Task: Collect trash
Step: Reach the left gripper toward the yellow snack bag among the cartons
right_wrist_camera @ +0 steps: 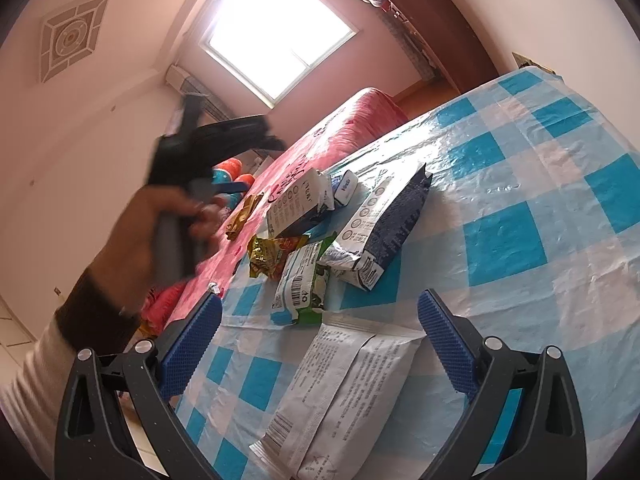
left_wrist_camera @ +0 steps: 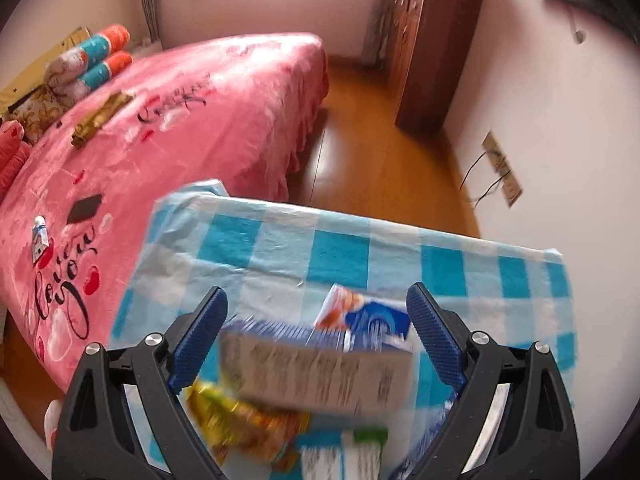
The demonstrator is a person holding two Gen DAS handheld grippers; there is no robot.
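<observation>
Trash is being seen scattered on the blue-checked table cover (right_wrist_camera: 520,208), mostly in the centre-left of the right wrist view.

A dark-and-white carton (right_wrist_camera: 376,232) is lying flat, long axis running from lower left to upper right, torn dark end pointing to the upper right. A second carton (right_wrist_camera: 300,204) is lying just above and left of it, long axis on the same diagonal. A green-and-white carton (right_wrist_camera: 302,288) is lying below those two, its length running roughly up and down the frame. A yellow snack wrapper (right_wrist_camera: 272,254), crumpled, is touching its upper left end. A large white pouch (right_wrist_camera: 340,392) is lying at lower centre, long axis from lower left to upper right.

No bin or bag is being shown, so nothing is seen contained.

The right gripper (right_wrist_camera: 320,340) is being held released, jaws wide, with the white pouch lying between the fingers but no pad contact visible.

The left gripper (left_wrist_camera: 318,334) is also being held spread and empty; a blurred carton (left_wrist_camera: 320,372) is being framed between its fingers below, on the table. In the right wrist view the same gripper is being seen at centre left, blurred, gripped by a hand (right_wrist_camera: 160,232).

A pink bed (left_wrist_camera: 160,140) is lying beyond the table, upper left.
</observation>
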